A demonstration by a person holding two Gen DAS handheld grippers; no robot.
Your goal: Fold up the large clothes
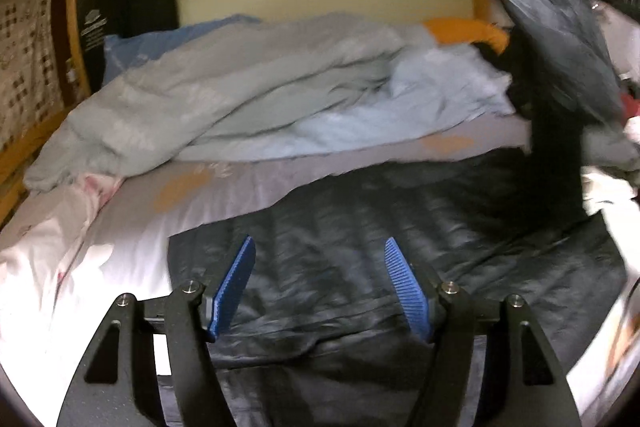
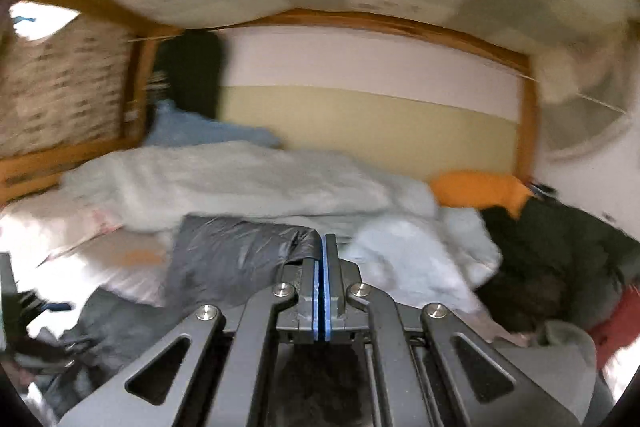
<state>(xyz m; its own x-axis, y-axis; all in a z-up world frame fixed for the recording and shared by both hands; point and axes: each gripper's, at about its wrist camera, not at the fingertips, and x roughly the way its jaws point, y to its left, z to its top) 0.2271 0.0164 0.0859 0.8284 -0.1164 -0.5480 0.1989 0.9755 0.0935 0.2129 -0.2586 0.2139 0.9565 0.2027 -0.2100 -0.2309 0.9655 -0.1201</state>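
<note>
A dark quilted jacket (image 1: 400, 195) lies spread on the bed sheet (image 1: 120, 235). My left gripper (image 1: 320, 241) hovers just above it, its blue pads (image 1: 236, 287) wide apart with nothing between them. At the upper right of the left wrist view, one part of the jacket (image 1: 560, 39) is lifted into the air and blurred. In the right wrist view my right gripper (image 2: 323, 247) is shut, with a fold of the dark jacket (image 2: 240, 255) running into its fingertips from the left, apparently pinched there.
A crumpled pale green and blue duvet (image 1: 240, 87) lies across the back of the bed, with an orange cloth (image 1: 468, 31) beside it. The wooden bed frame (image 1: 74, 27) stands at left. Dark clothes (image 2: 560, 247) and a red item (image 2: 616, 327) are piled at right.
</note>
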